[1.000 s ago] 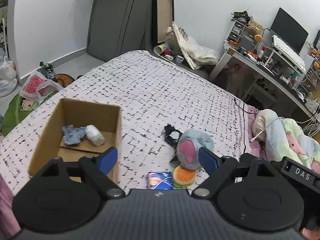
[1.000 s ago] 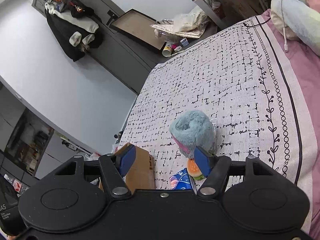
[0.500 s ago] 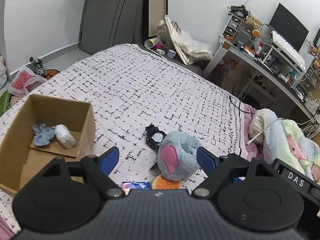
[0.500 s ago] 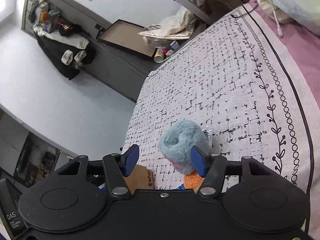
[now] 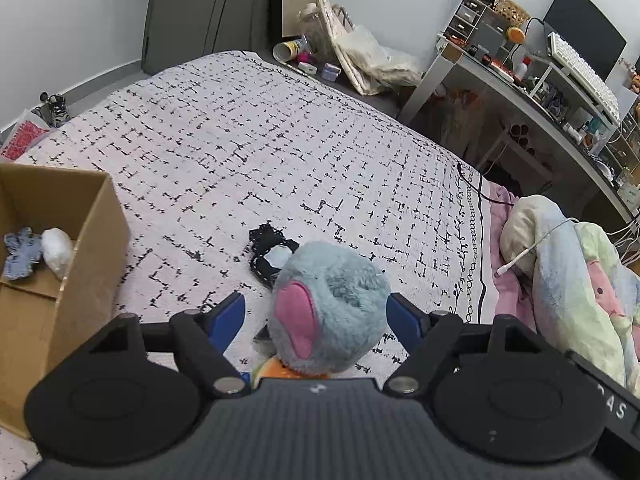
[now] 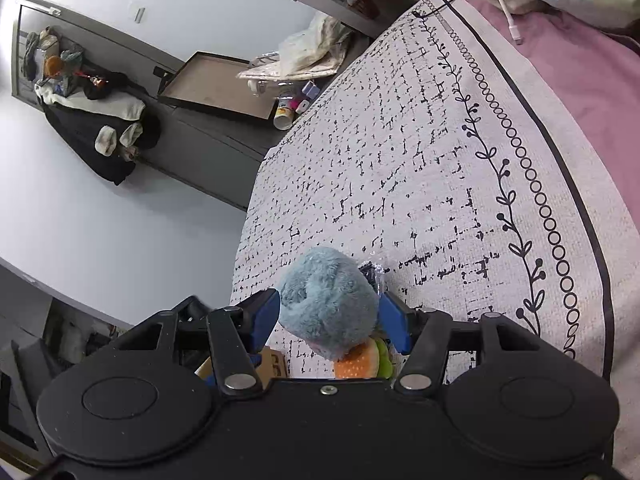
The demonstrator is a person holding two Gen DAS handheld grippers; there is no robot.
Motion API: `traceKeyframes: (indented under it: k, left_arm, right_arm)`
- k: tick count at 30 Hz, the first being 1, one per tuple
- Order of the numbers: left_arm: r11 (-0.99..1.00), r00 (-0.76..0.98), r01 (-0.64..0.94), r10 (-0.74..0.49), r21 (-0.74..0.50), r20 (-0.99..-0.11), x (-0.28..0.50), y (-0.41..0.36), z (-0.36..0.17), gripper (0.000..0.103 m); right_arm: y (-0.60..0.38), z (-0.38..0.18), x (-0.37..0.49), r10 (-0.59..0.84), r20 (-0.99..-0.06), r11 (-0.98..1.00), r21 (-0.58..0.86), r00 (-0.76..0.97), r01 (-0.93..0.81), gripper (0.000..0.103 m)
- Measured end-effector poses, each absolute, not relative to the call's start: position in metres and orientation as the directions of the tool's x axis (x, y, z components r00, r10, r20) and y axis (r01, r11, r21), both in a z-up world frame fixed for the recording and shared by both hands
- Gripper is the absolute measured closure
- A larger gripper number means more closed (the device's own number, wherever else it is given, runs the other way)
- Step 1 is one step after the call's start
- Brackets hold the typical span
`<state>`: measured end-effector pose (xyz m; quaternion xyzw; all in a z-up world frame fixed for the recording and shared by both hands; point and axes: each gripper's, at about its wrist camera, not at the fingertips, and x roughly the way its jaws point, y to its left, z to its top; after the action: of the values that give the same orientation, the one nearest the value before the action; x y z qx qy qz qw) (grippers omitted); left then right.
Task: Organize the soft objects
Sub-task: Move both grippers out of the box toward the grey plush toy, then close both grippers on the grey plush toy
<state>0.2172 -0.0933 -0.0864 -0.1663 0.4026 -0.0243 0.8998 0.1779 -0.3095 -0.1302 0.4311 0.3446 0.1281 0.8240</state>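
Observation:
A fluffy blue-grey plush with a pink patch [image 5: 328, 320] lies on the patterned bedspread [image 5: 248, 148]; it also shows in the right wrist view [image 6: 326, 306]. My left gripper [image 5: 318, 318] is open with the plush between its blue fingers. My right gripper [image 6: 330, 316] is open and straddles the same plush, its blue pads close to both sides. A soft burger toy [image 6: 362, 362] lies under the plush. A black packet [image 5: 268, 256] lies just beyond it. The cardboard box [image 5: 86, 248] at left holds a blue-grey toy [image 5: 22, 246] and a white soft item [image 5: 58, 252].
A pastel blanket [image 5: 576, 280] with a white cable lies at the bed's right. A cluttered desk [image 5: 540, 80] stands beyond it. Bags and a tube lie on the floor past the bed's far edge. Clothes hang on the dark wardrobe [image 6: 92, 120].
Both grippers have moved forward onto the blue-grey plush, which now sits between each pair of fingers. The box has slid toward the left edge of the left wrist view.

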Motion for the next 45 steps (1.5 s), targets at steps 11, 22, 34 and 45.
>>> traceKeyframes:
  k: [11, 22, 34, 45]
  left_arm:
    - [0.934, 0.631, -0.110, -0.200, -0.341, -0.750, 0.233, -0.100, -0.109, 0.045]
    - [0.900, 0.632, -0.108, -0.266, -0.422, -0.728, 0.221, -0.097, -0.111, 0.074]
    - [0.886, 0.637, -0.080, -0.307, -0.457, -0.707, 0.201, -0.091, -0.105, 0.079]
    - [0.887, 0.657, -0.104, -0.278, -0.450, -0.700, 0.178, -0.079, -0.091, 0.080]
  right_arm:
    - [-0.307, -0.139, 0.179, 0.502, -0.477, 0.589, 0.799, 0.722, 0.119, 0.047]
    - [-0.312, -0.144, 0.176, 0.511, -0.467, 0.565, 0.815, 0.722, 0.128, 0.048]
    - [-0.300, -0.159, 0.176, 0.544, -0.506, 0.552, 0.817, 0.669, 0.169, 0.067]
    - [-0.287, -0.140, 0.162, 0.561, -0.499, 0.589, 0.801, 0.661, 0.106, 0.079]
